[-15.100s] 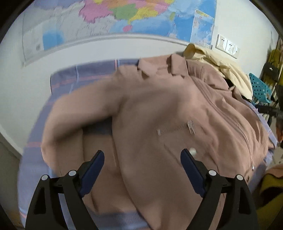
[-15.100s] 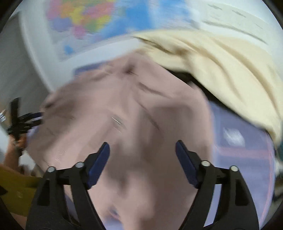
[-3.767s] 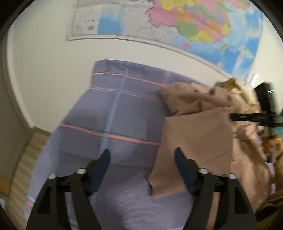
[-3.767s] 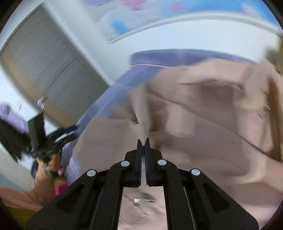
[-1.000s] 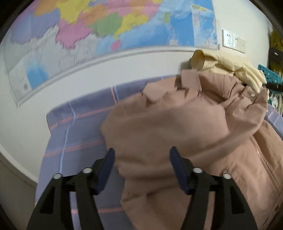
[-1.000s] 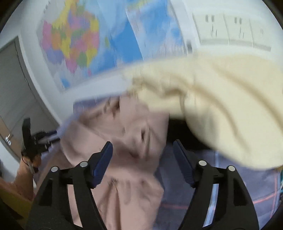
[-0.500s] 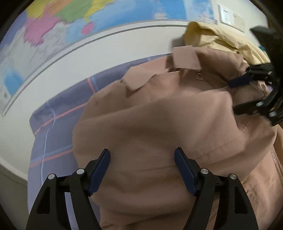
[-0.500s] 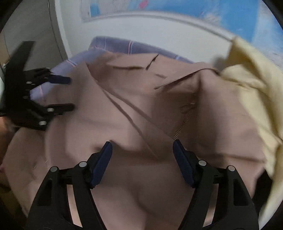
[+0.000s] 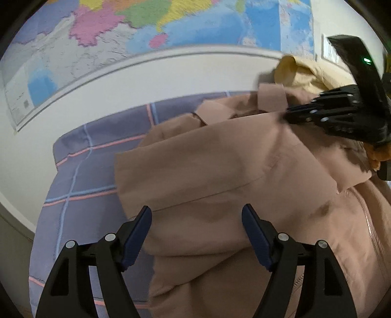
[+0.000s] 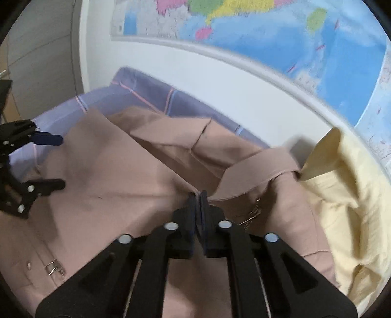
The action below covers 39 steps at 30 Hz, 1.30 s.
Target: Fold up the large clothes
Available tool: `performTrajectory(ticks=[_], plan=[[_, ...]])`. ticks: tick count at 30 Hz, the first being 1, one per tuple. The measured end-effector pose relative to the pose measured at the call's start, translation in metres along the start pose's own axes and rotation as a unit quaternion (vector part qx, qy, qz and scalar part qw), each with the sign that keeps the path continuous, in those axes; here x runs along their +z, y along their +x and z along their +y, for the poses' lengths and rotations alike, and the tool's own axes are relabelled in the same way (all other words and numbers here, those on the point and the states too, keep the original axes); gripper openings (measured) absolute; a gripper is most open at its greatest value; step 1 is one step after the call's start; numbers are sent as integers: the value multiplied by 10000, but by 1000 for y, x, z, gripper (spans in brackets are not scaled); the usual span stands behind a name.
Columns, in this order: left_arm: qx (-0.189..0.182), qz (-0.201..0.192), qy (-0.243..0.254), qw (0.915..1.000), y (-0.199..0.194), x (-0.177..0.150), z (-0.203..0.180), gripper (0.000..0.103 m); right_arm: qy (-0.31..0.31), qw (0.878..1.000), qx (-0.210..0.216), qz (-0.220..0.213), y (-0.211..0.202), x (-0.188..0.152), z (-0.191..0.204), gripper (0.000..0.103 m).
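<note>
Left gripper point(image 9: 196, 234) spread above tan jacket point(image 9: 232, 176) (folded sleeve); right gripper point(image 9: 284, 117) at collar.

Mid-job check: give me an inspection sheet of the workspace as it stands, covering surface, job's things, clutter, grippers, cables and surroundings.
Surface: purple checked bedsheet, bare on its left side.
Job's things: tan jacket spread on the sheet, a folded layer on top, collar toward the wall.
Clutter: cream garment bunched beside the jacket's collar end.
Grippers: left gripper open over the jacket; right gripper has just closed, pinching jacket fabric near the collar.
Cables: nothing seen.
Surroundings: wall map, white wall, wall sockets.
</note>
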<state>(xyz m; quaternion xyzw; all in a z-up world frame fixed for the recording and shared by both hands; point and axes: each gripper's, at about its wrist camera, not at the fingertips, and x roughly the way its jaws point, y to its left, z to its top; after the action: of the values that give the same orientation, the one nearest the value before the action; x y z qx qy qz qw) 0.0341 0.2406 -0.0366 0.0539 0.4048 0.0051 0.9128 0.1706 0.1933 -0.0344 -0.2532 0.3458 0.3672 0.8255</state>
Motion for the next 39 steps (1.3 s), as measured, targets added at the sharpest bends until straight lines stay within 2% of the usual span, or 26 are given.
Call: performTrajectory(ticks=[1, 2, 4, 5, 6, 7, 10, 11, 13, 15, 18, 20, 22, 23, 24, 25, 28, 30, 33, 36, 39], plan=[[51, 77, 58, 9999, 4, -1, -2, 74, 69, 9997, 75, 205, 6, -4, -2, 24], [144, 159, 122, 9997, 8, -3, -3, 74, 124, 9997, 59, 212, 6, -8, -5, 26], [167, 199, 217, 9994, 9, -7, -3, 74, 328, 9993, 173, 26, -15, -18, -14, 36], [134, 171, 222, 9995, 7, -9, -1, 74, 490, 9986, 144, -136, -33, -26, -21, 46], [113, 171, 218, 9996, 6, -10, 0, 74, 599, 9977, 135, -280, -46, -32, -25, 49], [114, 180, 203, 9996, 5, -12, 3, 74, 799, 9953, 254, -476, -69, -44, -35, 49], [137, 226, 127, 9996, 6, -13, 8, 74, 1021, 9923, 518, -465, -95, -72, -37, 48], [144, 223, 90, 9996, 6, -14, 9, 75, 922, 9941, 477, -329, -94, -80, -33, 46], [162, 200, 1, 9997, 5, -14, 11, 75, 687, 9976, -15, 29, -78, -94, -24, 43], [194, 147, -120, 9996, 0, -15, 13, 75, 752, 9966, -180, 284, -60, -103, -29, 36], [111, 63, -316, 9994, -13, -21, 17, 75, 1097, 9934, -221, 236, -49, -108, -44, 36], [184, 13, -396, 9990, -26, -28, 20, 80, 1226, 9921, -180, 185, -50, -107, -48, 39], [169, 59, -534, 9984, -39, -39, 25, 80, 1354, 9907, -105, 41, -65, -108, -50, 44], [152, 83, -597, 9981, -45, -46, 27, 80, 1430, 9897, 2, -114, -78, -112, -52, 52], [87, 101, -652, 9978, -51, -53, 30, 80, 1565, 9873, 138, -243, -91, -118, -53, 63], [20, 120, -704, 9974, -56, -59, 32, 81, 1679, 9851, 214, -308, -99, -122, -56, 68], [-214, 201, -906, 9955, -70, -78, 38, 83, 2075, 9757, 553, -438, -133, -148, -59, 73], [-356, 228, -1064, 9934, -78, -91, 41, 83, 2405, 9664, 788, -451, -151, -173, -61, 81], [-809, 342, -1423, 9859, -86, -109, 43, 84, 2883, 9517, 1009, -312, -163, -211, -59, 83], [-1049, 480, -1547, 9812, -91, -126, 34, 84, 3195, 9411, 1097, -167, -168, -242, -55, 83], [-1108, 491, -1476, 9816, -98, -136, 21, 85, 3479, 9290, 1260, -113, -173, -269, -47, 83]])
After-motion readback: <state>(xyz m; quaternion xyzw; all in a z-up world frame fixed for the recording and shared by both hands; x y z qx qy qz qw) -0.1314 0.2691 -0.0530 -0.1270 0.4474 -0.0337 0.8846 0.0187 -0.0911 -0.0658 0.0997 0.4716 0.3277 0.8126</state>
